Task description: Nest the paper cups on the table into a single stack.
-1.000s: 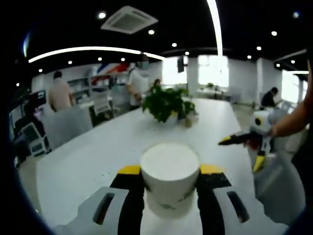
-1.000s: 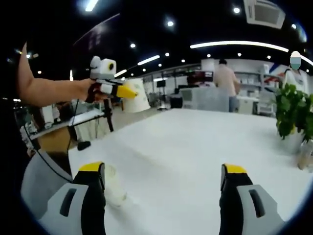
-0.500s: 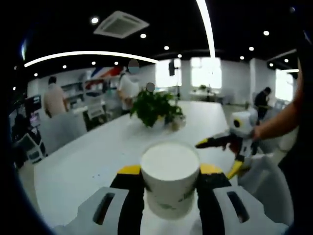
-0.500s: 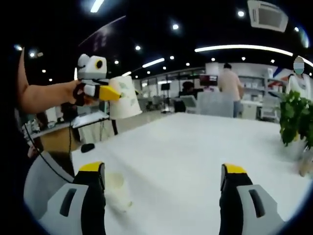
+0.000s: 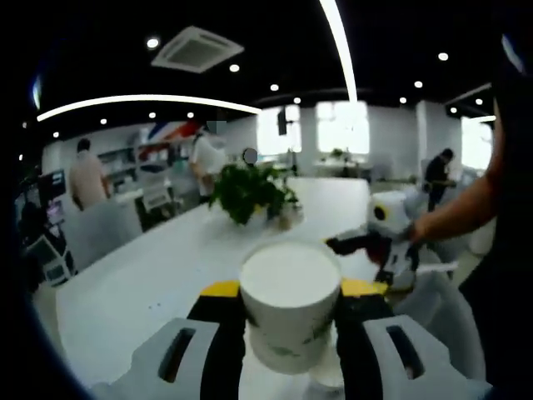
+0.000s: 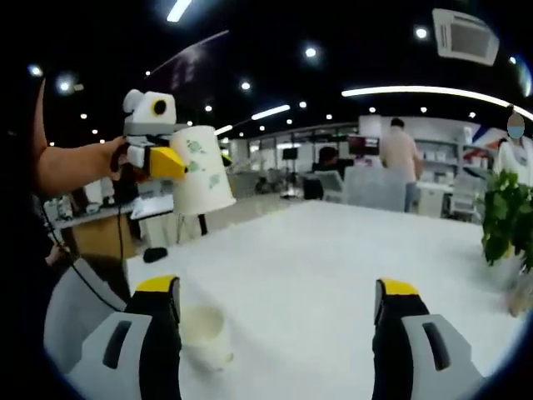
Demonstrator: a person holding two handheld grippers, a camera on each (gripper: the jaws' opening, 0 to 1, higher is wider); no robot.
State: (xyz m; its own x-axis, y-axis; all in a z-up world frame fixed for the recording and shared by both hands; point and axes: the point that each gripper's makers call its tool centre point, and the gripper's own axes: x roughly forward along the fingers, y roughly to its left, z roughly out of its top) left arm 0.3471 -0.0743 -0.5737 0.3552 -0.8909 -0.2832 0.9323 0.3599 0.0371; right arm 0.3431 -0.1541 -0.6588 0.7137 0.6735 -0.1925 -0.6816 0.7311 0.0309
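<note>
A white paper cup with green print (image 5: 290, 312) is held in the air, with my left gripper (image 5: 290, 290) shut on its sides. In the right gripper view the same held cup (image 6: 204, 175) hangs tilted, mouth down, in the left gripper (image 6: 176, 162) above the table's near left corner. A second paper cup (image 6: 204, 335) stands upright on the white table (image 6: 333, 258), just inside my right gripper's left jaw. Its rim (image 5: 326, 377) peeks out below the held cup. My right gripper (image 6: 276, 329) is open with nothing gripped, and it shows to the right (image 5: 366, 252).
A potted plant (image 5: 246, 192) stands mid-table, seen also at the right edge (image 6: 508, 225). Several people stand by desks beyond the far end. A person's forearm (image 6: 71, 162) reaches in from the left. A grey chair back (image 6: 71, 317) sits at the table's near corner.
The left gripper with its cup has come closer to the right gripper and over the standing cup. The right gripper stays open and low.
</note>
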